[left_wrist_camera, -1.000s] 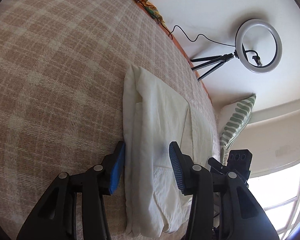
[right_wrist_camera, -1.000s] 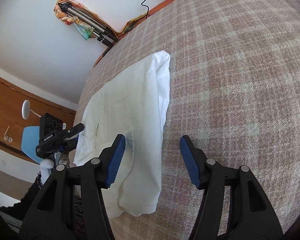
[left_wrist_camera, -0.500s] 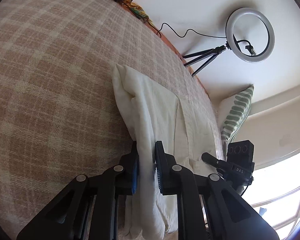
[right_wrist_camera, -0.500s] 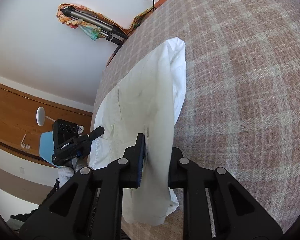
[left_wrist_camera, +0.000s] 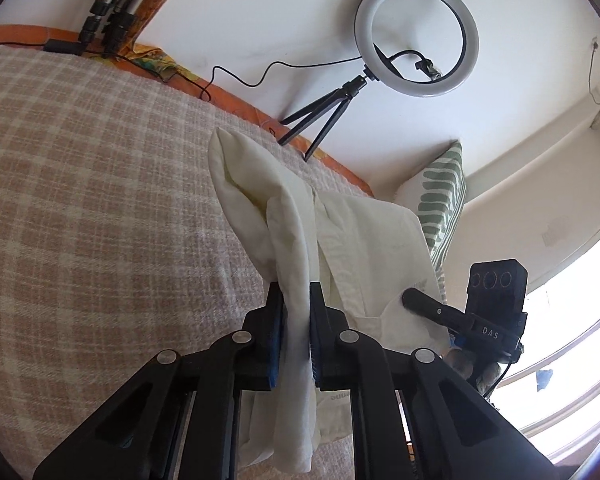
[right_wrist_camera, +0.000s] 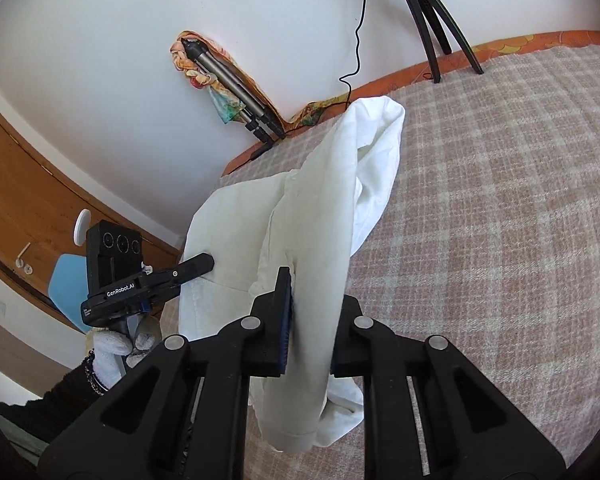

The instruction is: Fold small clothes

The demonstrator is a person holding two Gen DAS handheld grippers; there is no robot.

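Observation:
A white garment (left_wrist_camera: 364,240) lies partly folded on the checked bed cover (left_wrist_camera: 80,200), its near edge lifted off the bed. My left gripper (left_wrist_camera: 294,292) pinches one gathered corner, its jaws still closing on the cloth. In the right wrist view my right gripper (right_wrist_camera: 312,280) is shut on the other corner of the garment (right_wrist_camera: 340,184), which hangs down between and below the pads. Each gripper shows in the other's view: the right gripper (left_wrist_camera: 432,310) at the cloth's right edge, the left gripper (right_wrist_camera: 196,264) at its left edge, held by a gloved hand (right_wrist_camera: 108,352).
A ring light (left_wrist_camera: 418,36) on a small tripod stands at the bed's far edge by the wall. A green-striped pillow (left_wrist_camera: 440,196) leans in the corner beside a window (left_wrist_camera: 572,320). A folded tripod (right_wrist_camera: 228,80) rests against the wall, and a wooden door (right_wrist_camera: 20,200) is at left.
Both grippers have shut on the garment's near corners and risen, lifting that edge off the bed. The cloth now hangs bunched from each pair of jaws.

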